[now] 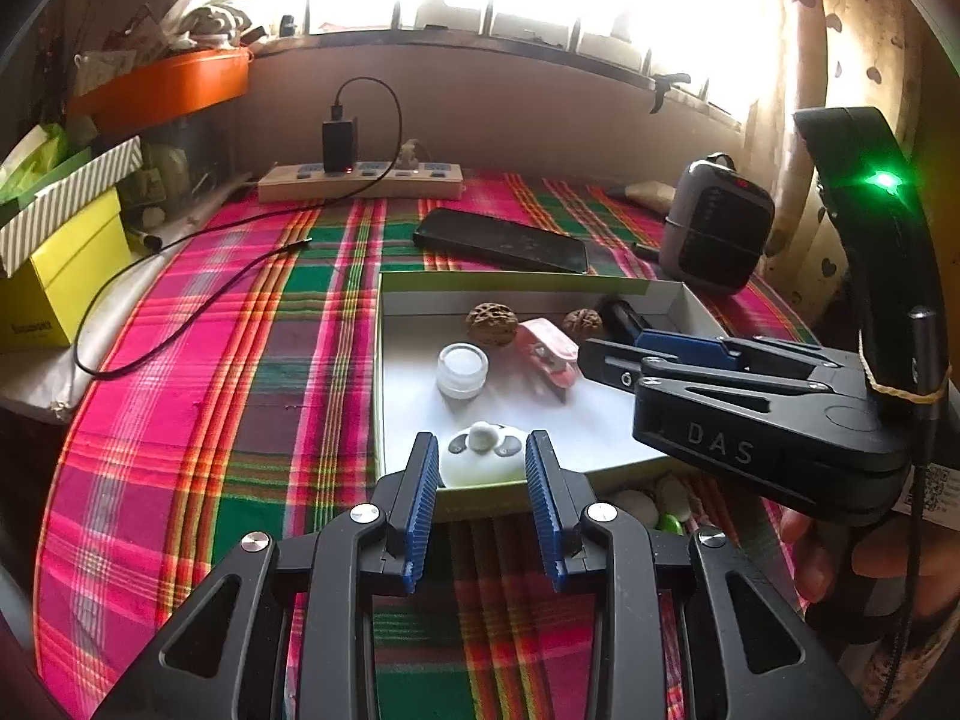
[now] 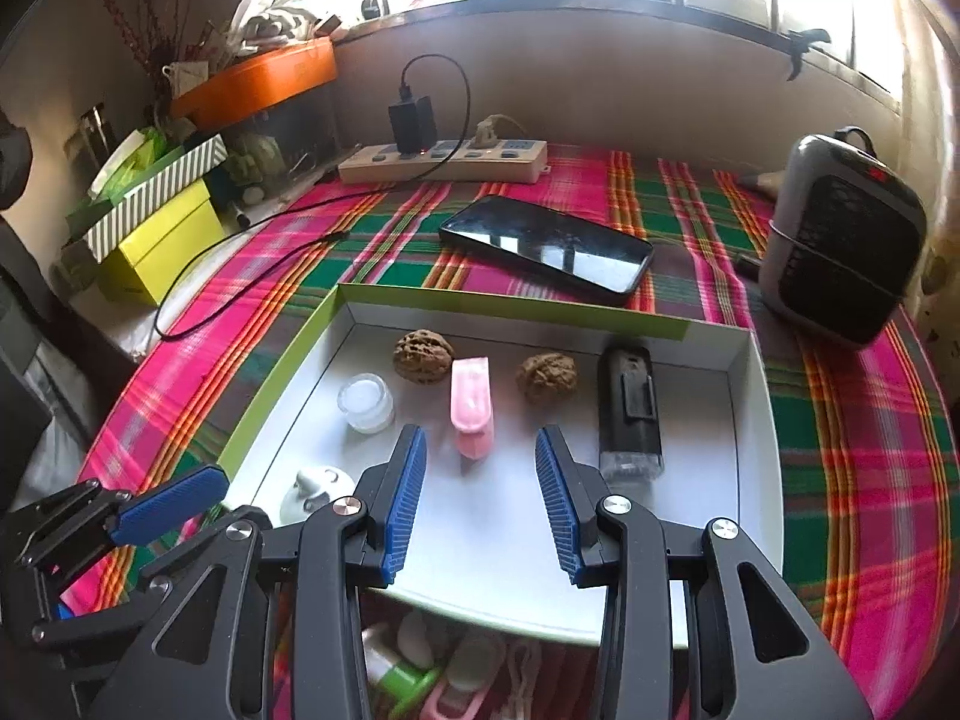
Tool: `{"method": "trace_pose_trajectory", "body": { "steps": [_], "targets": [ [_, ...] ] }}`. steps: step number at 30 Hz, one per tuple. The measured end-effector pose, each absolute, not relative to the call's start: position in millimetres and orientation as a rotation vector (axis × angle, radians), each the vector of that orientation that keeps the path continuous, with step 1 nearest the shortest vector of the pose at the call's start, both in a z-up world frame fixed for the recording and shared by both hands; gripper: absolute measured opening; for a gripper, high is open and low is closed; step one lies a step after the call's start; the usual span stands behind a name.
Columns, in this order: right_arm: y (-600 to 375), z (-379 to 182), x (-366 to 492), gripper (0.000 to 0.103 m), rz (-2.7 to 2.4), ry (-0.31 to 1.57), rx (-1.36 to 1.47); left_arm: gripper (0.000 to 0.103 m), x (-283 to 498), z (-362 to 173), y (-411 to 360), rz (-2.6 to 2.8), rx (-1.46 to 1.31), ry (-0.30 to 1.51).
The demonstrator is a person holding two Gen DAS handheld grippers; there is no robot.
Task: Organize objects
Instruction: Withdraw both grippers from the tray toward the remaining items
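Over the white box (image 2: 753,450), the right gripper (image 2: 480,504) hangs with jaws apart and empty; the left gripper (image 1: 480,483) likewise holds nothing. Small items (image 2: 420,660) wait outside the near wall. Reaching down carelessly could knock the pink clip (image 2: 472,414) or tip the box.

Two walnuts (image 2: 422,356) in the tray (image 2: 753,420), phone (image 2: 546,248) seemingly just behind

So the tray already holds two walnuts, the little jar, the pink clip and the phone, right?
Not the phone: it lies on the plaid cloth beyond the tray, as the right wrist view shows. Two walnuts, the little jar and the pink clip are inside.
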State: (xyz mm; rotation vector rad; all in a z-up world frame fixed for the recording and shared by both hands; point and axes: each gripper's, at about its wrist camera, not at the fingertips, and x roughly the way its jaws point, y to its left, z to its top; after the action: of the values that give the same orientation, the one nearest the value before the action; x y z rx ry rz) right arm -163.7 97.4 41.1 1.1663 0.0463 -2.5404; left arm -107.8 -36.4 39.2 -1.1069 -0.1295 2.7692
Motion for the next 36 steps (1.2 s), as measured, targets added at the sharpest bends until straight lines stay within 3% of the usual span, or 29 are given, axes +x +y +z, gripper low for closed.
{"method": "trace_pose_trajectory", "body": {
  "steps": [36],
  "targets": [
    [156, 36, -85, 0.040, -2.664, -0.046, 1.173, 0.028, -71, 30, -24, 2.675, -1.121, -0.175]
  ]
}}
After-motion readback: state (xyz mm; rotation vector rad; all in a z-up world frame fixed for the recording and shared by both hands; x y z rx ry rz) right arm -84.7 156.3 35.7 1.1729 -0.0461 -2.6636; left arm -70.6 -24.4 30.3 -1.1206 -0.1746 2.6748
